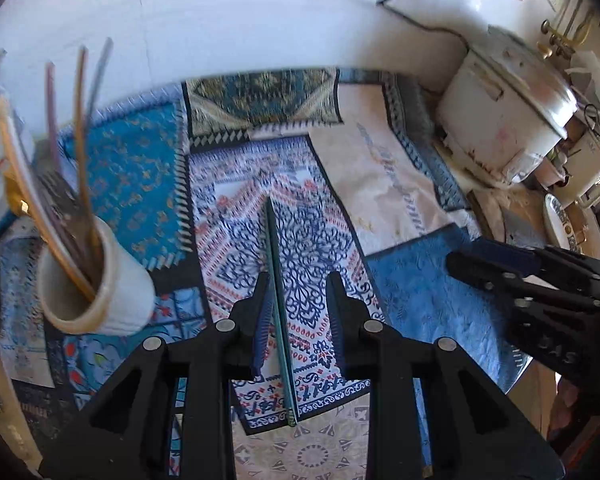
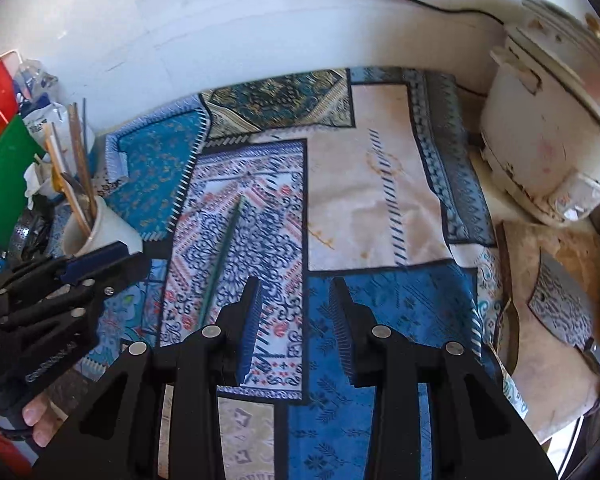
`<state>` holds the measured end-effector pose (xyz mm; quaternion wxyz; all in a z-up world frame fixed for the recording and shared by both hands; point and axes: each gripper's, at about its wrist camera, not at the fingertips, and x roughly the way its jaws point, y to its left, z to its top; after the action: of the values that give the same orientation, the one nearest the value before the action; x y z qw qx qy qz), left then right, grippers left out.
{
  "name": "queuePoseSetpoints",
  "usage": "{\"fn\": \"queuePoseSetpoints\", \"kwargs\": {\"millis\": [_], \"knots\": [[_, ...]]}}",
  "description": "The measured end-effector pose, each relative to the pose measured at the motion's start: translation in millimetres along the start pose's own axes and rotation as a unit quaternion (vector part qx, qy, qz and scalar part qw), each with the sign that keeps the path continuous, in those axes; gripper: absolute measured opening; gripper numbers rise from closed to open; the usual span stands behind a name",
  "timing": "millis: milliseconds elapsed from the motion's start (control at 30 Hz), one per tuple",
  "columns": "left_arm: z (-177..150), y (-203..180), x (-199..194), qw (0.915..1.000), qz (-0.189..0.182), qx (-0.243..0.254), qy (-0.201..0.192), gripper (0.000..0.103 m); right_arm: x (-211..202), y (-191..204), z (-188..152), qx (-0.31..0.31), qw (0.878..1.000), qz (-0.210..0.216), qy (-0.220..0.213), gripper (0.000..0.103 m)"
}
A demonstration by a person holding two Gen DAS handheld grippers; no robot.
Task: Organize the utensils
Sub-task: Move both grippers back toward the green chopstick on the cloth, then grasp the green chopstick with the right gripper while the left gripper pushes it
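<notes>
Between left tongs (image 1: pixel 298 292): green chopsticks (image 1: pixel 278 300).

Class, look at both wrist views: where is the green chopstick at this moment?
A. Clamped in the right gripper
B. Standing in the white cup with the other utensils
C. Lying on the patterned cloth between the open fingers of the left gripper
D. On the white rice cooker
C: the green chopstick lies flat on the patterned cloth between the spread fingers of the left gripper, apart from the white cup; the right gripper is open and empty.

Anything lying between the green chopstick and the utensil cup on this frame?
Nothing visible does. The green chopstick lies on the patterned cloth between the open fingers of the left hand-held gripper. The cup stands to its left, with only bare cloth between them.
</notes>
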<state>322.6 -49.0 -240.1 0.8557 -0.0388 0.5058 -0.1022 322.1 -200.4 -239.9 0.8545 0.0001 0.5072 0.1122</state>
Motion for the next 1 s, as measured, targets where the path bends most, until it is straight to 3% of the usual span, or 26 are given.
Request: {"fn": "queuePoseSetpoints", "kwargs": {"millis": [267,333,400,667,1000], "knots": [[-18,20,69,0.9964,0.018,-0.027,0.079,0.026,21,-10,-9,0.009,1.0,0.006,0.029,0.032],[-21,23,78,0.9954,0.011,-0.029,0.091,0.012,25,-10,-10,0.008,0.999,0.008,0.036,0.032],[-22,26,85,0.9946,0.009,-0.029,0.099,0.008,31,-10,-10,0.008,0.999,0.012,0.042,0.032],[-23,31,92,0.995,0.005,-0.025,0.097,0.008,53,3,-6,-0.003,0.998,0.029,0.062,0.032],[-31,56,83,0.9934,-0.011,-0.056,0.1,0.002,102,36,11,-0.013,0.993,0.076,0.092,0.032]]}}
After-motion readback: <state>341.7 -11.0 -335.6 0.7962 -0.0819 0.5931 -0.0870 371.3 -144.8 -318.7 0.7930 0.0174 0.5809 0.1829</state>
